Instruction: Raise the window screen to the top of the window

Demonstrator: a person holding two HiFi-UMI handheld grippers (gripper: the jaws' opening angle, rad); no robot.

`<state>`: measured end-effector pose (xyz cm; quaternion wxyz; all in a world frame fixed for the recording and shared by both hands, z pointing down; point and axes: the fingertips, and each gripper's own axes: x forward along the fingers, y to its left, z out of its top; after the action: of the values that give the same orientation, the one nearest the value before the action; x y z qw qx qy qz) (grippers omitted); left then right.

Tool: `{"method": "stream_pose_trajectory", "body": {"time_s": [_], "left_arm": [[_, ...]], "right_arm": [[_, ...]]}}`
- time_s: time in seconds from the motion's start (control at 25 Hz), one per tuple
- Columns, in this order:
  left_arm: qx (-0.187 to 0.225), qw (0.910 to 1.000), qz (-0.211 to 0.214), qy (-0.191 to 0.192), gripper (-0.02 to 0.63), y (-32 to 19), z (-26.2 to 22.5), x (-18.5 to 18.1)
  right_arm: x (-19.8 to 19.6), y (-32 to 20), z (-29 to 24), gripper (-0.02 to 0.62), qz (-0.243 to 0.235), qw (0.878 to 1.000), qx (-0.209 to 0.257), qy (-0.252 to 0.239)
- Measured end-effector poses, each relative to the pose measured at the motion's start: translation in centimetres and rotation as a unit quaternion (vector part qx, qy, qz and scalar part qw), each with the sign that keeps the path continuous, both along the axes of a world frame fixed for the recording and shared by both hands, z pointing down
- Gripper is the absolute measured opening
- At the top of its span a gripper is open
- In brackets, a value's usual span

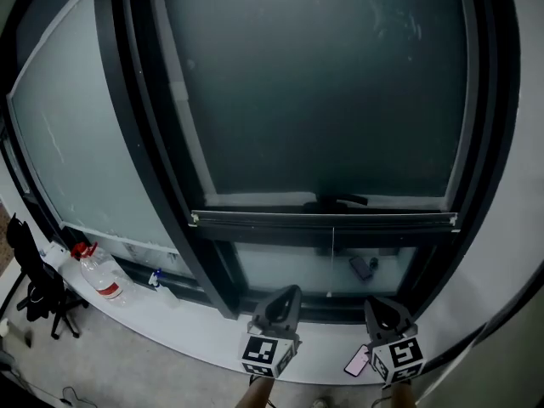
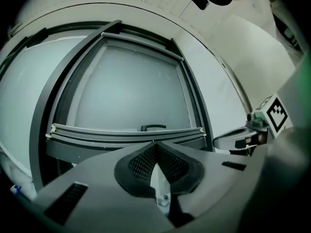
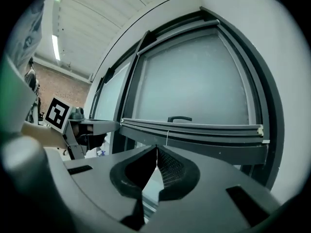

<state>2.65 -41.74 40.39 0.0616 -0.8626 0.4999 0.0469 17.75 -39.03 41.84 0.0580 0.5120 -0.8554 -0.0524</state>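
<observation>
Your left gripper (image 1: 287, 296) and right gripper (image 1: 380, 306) sit clenched and empty, bottom centre. The screen (image 1: 323, 83) looks light and flimsy, so lift its stiff bar (image 1: 323, 220), mid-frame.

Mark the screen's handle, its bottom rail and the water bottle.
handle (image 1: 342, 201), head view, middle of its dark grip.
bottom rail (image 1: 280, 220), head view, left half of the bar.
water bottle (image 1: 103, 275), head view, clear body.

Rail (image 1: 323, 219) crosses the window (image 1: 323, 83) low down, with the handle (image 1: 340, 201) on it at mid-span. Left gripper (image 1: 287, 296) and right gripper (image 1: 380, 308) are side by side below the rail, over the sill (image 1: 195, 334). Phone (image 1: 357, 361) lies on the sill between them, just beside the right gripper. Bottle (image 1: 102, 277) stands on the sill at far left. Chair (image 1: 34, 283) is on the floor, left of the bottle.
</observation>
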Motion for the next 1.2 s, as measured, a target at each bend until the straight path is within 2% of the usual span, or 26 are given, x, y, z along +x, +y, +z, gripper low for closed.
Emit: {"method": "stream_pose_trajectory", "body": {"time_s": [0.48, 0.56, 0.6, 0.64, 0.72, 0.8, 0.88, 0.96, 1.04, 1.12, 1.2], "left_arm": [[0.012, 0.9967, 0.015, -0.079, 0.003, -6.8, 0.0, 0.3], [0.022, 0.9938, 0.035, -0.104, 0.006, -7.9, -0.5, 0.9], [0.028, 0.9915, 0.047, -0.118, 0.043, -8.5, -0.8, 1.2], [0.034, 0.9887, 0.056, -0.135, 0.097, -9.1, -1.1, 1.4], [0.047, 0.9804, 0.061, -0.181, 0.133, -10.6, -1.5, 1.4], [0.054, 0.9647, 0.056, -0.252, 0.140, -12.4, -1.1, 1.2], [0.058, 0.9393, 0.061, -0.333, 0.147, -14.0, -0.4, 1.1], [0.054, 0.9093, 0.068, -0.407, 0.149, -15.3, 0.1, 0.6], [0.049, 0.8780, 0.068, -0.471, 0.149, -16.2, 0.7, 0.0], [0.047, 0.8467, 0.067, -0.526, 0.149, -16.7, 1.1, -0.7], [0.041, 0.8217, 0.066, -0.565, 0.148, -17.1, 1.3, -1.5]], "right_arm": [[-0.6, -6.3, -0.3, 0.008, -0.012, 1.000, -0.007, 0.009], [-0.9, -7.4, -0.8, 0.008, -0.015, 0.999, 0.002, 0.034], [-1.0, -8.1, -1.1, 0.016, -0.012, 0.998, 0.012, 0.054], [-1.2, -8.8, -1.6, 0.069, -0.007, 0.997, 0.025, 0.078], [-1.5, -10.6, -2.5, 0.086, 0.000, 0.991, 0.044, 0.128], [-1.8, -12.4, -3.2, 0.086, -0.006, 0.983, 0.052, 0.177], [-2.2, -14.2, -3.5, 0.086, -0.018, 0.969, 0.051, 0.243], [-2.5, -15.8, -3.5, 0.086, -0.029, 0.945, 0.049, 0.322], [-2.2, -16.9, -3.3, 0.086, -0.035, 0.917, 0.043, 0.396], [-1.5, -17.5, -2.8, 0.086, -0.041, 0.889, 0.031, 0.456], [-0.4, -17.8, -2.3, 0.086, -0.045, 0.862, 0.012, 0.505]]}}
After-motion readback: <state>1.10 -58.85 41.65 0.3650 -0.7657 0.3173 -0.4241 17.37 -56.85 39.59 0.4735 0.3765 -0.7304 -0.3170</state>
